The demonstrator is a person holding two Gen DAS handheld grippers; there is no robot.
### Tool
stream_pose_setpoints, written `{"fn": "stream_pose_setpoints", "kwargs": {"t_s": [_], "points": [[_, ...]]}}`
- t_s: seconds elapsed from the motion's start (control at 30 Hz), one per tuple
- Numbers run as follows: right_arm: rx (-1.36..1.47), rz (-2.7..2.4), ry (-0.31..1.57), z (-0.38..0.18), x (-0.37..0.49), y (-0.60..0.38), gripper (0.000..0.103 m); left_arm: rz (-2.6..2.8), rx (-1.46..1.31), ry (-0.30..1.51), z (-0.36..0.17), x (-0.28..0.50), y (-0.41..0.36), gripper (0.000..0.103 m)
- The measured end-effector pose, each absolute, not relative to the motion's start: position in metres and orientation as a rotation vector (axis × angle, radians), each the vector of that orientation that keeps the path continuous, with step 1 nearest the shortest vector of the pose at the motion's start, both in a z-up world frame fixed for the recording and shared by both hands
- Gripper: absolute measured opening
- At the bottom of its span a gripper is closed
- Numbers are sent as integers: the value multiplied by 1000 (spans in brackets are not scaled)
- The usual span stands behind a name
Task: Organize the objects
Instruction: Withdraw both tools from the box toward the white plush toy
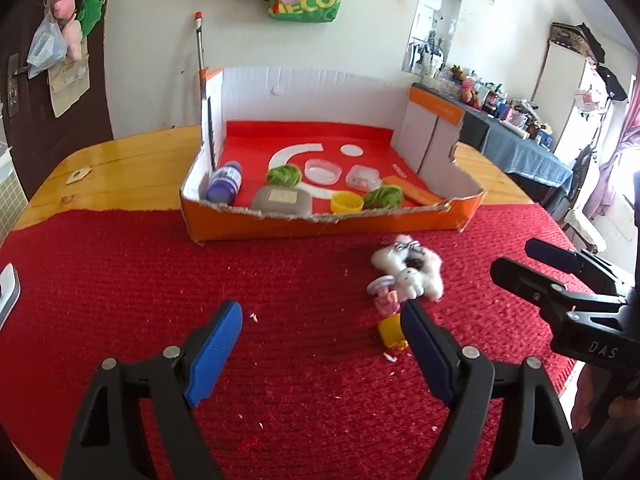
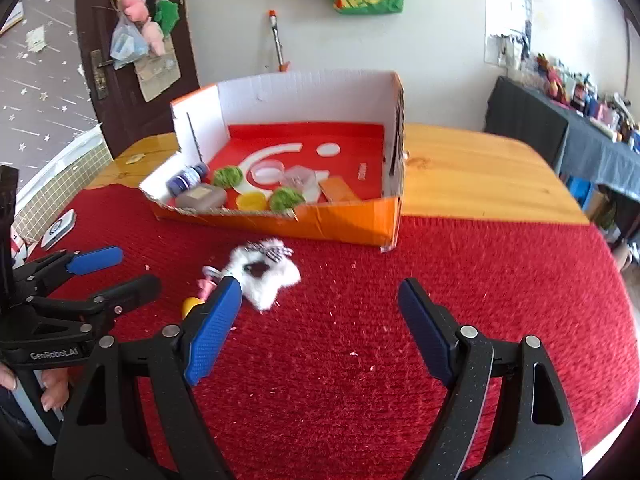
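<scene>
An orange cardboard box (image 1: 320, 228) (image 2: 340, 220) with a red floor stands at the back of the red cloth. It holds a purple bottle (image 1: 225, 184), a grey case (image 1: 282, 201), two green yarn balls, a yellow lid (image 1: 346, 202), clear dishes and an orange bar. In front of it lie a white fluffy plush (image 1: 404, 264) (image 2: 268, 276) and a small pink-and-yellow toy (image 1: 389, 322) (image 2: 191, 305). My left gripper (image 1: 322, 308) (image 2: 136, 268) is open, its right finger beside the small toy. My right gripper (image 2: 320, 286) (image 1: 516, 258) is open and empty, its left finger just in front of the plush.
The red cloth (image 1: 160, 260) covers the near part of a wooden table (image 1: 120, 172). A white flat device (image 2: 60, 230) lies at the cloth's left edge. A wall and a dark door stand behind the table. A person's hand (image 2: 52, 394) holds the left gripper.
</scene>
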State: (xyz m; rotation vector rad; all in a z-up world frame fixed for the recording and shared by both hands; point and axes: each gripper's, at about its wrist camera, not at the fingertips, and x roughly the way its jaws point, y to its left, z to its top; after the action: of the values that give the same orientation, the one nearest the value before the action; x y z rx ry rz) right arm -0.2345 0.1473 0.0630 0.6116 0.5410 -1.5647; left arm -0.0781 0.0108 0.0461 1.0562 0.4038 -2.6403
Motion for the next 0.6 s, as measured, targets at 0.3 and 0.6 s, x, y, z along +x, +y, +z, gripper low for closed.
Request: {"fn": "stream_pose_setpoints", "kwargs": {"t_s": [0.3, 0.6], "points": [[660, -1561, 578, 43, -241, 144, 81, -2608, 1109, 446, 31, -85, 7, 83], [694, -1555, 594, 34, -246, 143, 81, -2597, 1126, 463, 29, -88, 6, 83]]}}
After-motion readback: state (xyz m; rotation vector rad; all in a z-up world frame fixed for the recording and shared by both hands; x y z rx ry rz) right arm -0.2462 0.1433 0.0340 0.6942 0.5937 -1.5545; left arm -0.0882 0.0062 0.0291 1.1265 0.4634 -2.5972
